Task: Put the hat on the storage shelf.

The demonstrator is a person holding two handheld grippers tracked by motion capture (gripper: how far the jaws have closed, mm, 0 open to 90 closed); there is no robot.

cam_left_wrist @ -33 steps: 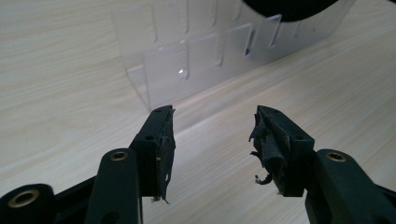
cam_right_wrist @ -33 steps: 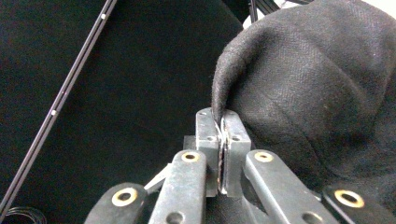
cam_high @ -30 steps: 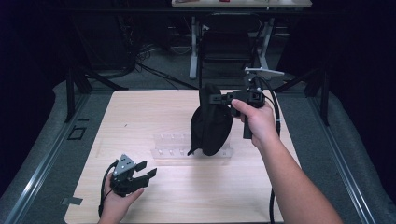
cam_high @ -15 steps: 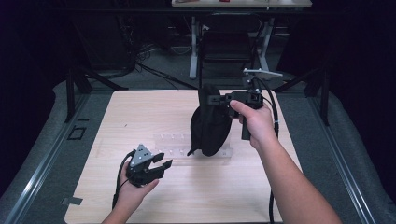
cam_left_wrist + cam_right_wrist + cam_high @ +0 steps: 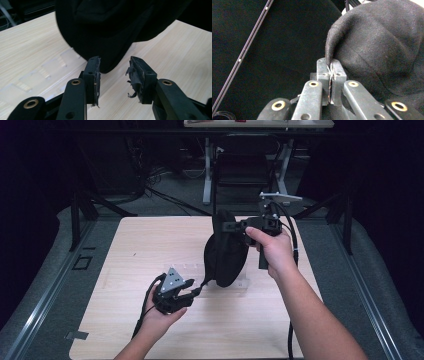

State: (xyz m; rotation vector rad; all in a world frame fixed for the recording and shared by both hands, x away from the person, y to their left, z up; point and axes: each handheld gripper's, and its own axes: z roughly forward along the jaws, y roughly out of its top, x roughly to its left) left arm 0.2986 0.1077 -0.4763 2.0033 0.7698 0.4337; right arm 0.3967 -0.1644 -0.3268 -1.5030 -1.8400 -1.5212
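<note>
At the near edge of the light wooden table (image 5: 125, 330), the left gripper (image 5: 192, 292) sits in the person's left hand (image 5: 162, 317), its grey three-cornered plate (image 5: 173, 279) facing up. Its jaws have just been closing and now stand partly apart with nothing between them; in the left gripper view the worn pads (image 5: 136, 75) flank an open gap, and the lower edge of the black cloth bag (image 5: 107, 27) hangs just beyond their tips. Under that bag, a clear plastic tray (image 5: 187, 269) lies flat on the table. The black cloth bag hangs over the middle of the table, its bottom resting on or just above the tray. Farther up, the right gripper (image 5: 231, 226), held in the right hand (image 5: 274, 251), is clamped tight on the bag's top edge; the right gripper view shows the fabric rim (image 5: 329, 56) pinched between the closed pads.
</note>
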